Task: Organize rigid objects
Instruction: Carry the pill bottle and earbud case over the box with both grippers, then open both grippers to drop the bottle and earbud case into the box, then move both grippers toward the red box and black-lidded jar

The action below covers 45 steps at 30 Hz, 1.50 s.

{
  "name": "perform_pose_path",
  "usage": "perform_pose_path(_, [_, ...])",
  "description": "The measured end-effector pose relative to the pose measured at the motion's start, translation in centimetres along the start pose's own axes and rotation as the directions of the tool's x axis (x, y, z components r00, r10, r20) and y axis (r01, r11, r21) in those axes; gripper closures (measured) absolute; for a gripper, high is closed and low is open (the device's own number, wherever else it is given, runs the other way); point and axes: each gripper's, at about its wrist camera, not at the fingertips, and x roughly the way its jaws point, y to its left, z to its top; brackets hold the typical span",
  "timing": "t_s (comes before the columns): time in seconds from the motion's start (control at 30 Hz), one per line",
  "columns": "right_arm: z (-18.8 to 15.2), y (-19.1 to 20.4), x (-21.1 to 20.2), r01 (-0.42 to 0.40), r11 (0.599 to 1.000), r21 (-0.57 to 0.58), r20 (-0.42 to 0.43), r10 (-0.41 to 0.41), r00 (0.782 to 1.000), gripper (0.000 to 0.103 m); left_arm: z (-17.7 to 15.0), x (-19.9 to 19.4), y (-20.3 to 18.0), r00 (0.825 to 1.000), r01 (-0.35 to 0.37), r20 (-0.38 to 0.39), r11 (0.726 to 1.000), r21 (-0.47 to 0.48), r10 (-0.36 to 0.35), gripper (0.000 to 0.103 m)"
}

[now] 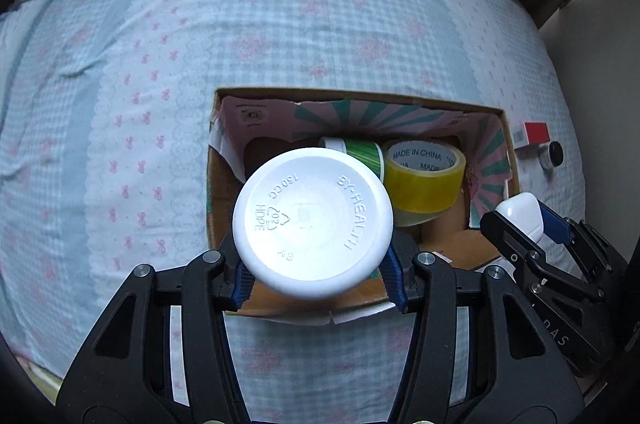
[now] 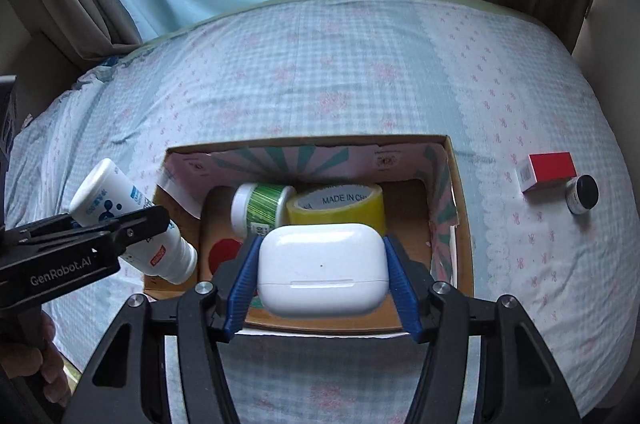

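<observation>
My left gripper (image 1: 318, 276) is shut on a white plastic bottle (image 1: 312, 224), whose embossed bottom faces the camera over the near left part of an open cardboard box (image 1: 360, 93). In the right wrist view the same bottle (image 2: 104, 191) hangs tilted at the box's left edge in the left gripper (image 2: 132, 224). A white earbuds case (image 2: 322, 264) is held in my shut right gripper (image 2: 322, 284) above the box's (image 2: 460, 207) near side. Inside the box lie a green-labelled bottle (image 2: 260, 207) and a yellow tape roll (image 2: 340, 207).
The box stands on a bed with a blue checked cover (image 2: 320, 83). To its right on the cover lie a red box (image 2: 550, 169) and a small black-lidded jar (image 2: 582, 193). Curtains hang behind the bed. A person's hand (image 2: 48, 364) grips the left tool.
</observation>
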Motion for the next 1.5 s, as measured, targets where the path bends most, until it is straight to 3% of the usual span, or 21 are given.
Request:
perform_pose_path(0.53, [-0.7,-4.5,5.3,0.101,0.994,0.033,-0.106,-0.097,0.990,0.047,1.7,4.1,0.7,0.996,-0.057,-0.073,0.998,0.003,0.057,0.053])
perform_pose_path(0.57, [-0.7,-4.7,5.6,0.096,0.995,0.041,-0.114,-0.090,0.989,0.047,1.8,4.1,0.6,0.996,-0.048,-0.075,0.999,0.005,0.048,0.050])
perform_pose_path(0.6, [-0.7,-4.8,5.9,0.081,0.995,0.050,-0.124,-0.074,0.989,0.047,2.0,4.1,0.5,0.996,-0.040,-0.075,0.999,0.007,0.041,0.030])
perform_pose_path(0.63, [-0.8,-4.8,6.2,0.072,0.996,0.055,-0.131,-0.064,0.989,0.047,2.1,3.9,0.4,0.997,-0.037,-0.071,0.999,0.009,0.037,0.002])
perform_pose_path(0.67, [-0.9,-4.8,6.4,0.068,0.996,0.056,-0.135,-0.060,0.989,0.046,2.2,3.7,0.3,0.998,-0.030,-0.062,0.999,0.012,0.030,0.001])
perform_pose_path(0.73, [-1.2,-4.8,6.6,0.074,0.996,0.048,-0.133,-0.067,0.989,0.021,2.1,3.4,0.2,0.998,-0.032,-0.058,0.999,0.023,0.034,0.000])
perform_pose_path(0.77, [-1.4,-4.8,6.5,0.071,0.996,0.046,-0.117,-0.065,0.991,0.000,2.0,3.2,0.2,0.997,-0.045,-0.058,0.999,0.027,0.046,0.000])
perform_pose_path(1.1, [-1.9,-4.9,4.7,0.086,0.996,0.024,-0.051,-0.084,0.995,0.000,-0.7,1.6,1.0,0.997,-0.053,-0.062,0.999,0.004,0.053,0.000])
perform_pose_path(1.5, [-2.1,-4.3,-0.7,0.091,0.996,-0.013,0.057,-0.090,0.994,0.000,-3.4,-4.9,0.0,0.993,-0.107,0.046,0.994,-0.008,0.107,0.000])
